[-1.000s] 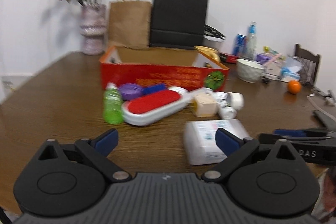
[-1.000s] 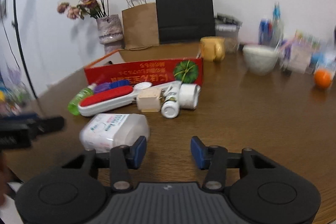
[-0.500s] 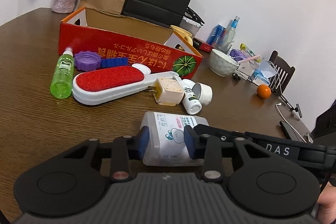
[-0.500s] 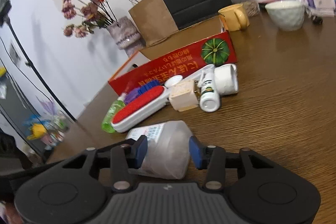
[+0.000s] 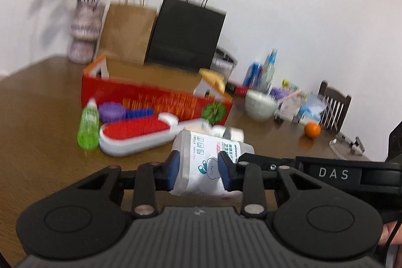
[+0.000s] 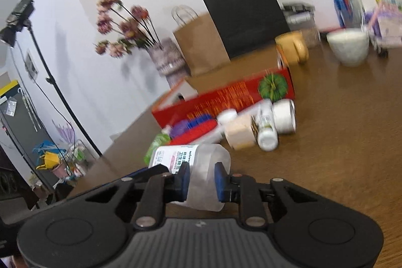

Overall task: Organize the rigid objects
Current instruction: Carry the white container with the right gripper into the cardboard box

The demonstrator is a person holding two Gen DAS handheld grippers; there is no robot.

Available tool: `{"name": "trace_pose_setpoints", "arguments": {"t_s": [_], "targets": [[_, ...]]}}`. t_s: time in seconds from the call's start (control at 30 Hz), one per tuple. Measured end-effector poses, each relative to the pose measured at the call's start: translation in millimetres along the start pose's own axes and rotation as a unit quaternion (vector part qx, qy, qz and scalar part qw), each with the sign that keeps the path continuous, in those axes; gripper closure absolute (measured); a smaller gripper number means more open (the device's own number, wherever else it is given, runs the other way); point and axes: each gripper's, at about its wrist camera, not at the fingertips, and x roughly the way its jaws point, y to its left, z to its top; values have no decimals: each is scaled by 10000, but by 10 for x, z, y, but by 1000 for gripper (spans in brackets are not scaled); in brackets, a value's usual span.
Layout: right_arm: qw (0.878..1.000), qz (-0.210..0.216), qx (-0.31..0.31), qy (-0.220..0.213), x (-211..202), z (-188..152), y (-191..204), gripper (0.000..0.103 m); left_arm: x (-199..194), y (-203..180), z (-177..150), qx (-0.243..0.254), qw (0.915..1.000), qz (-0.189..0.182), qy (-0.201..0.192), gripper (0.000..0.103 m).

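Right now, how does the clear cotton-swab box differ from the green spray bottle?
The cotton-swab box is clear plastic with a white printed label; the green spray bottle is translucent green with a pale cap. The box is clamped by both the left gripper and right gripper; the bottle lies untouched on the table beside the red brush. The box looks wider, the bottle slimmer.
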Motion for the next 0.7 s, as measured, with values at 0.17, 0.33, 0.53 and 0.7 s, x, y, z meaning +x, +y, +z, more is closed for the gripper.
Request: {"name": "trace_pose_setpoints", "arguments": {"t_s": [0.17,0.33,0.53,0.7], "targets": [[9995,133,-109,-251,-27,229,156,82,-94,9,275,-77,9992,-2,-391,70],[9993,196,-122,-304,215,544,235,82,38,74,532,27,9981,126,-608,70],[9994,303,-49,-176,881,1209,191,82,545,355,1167,-23,9985,177,-520,70],[9996,274,30,75,1675,1780,102,82,1213,741,1703,-188,9994,219,-211,70]]}}
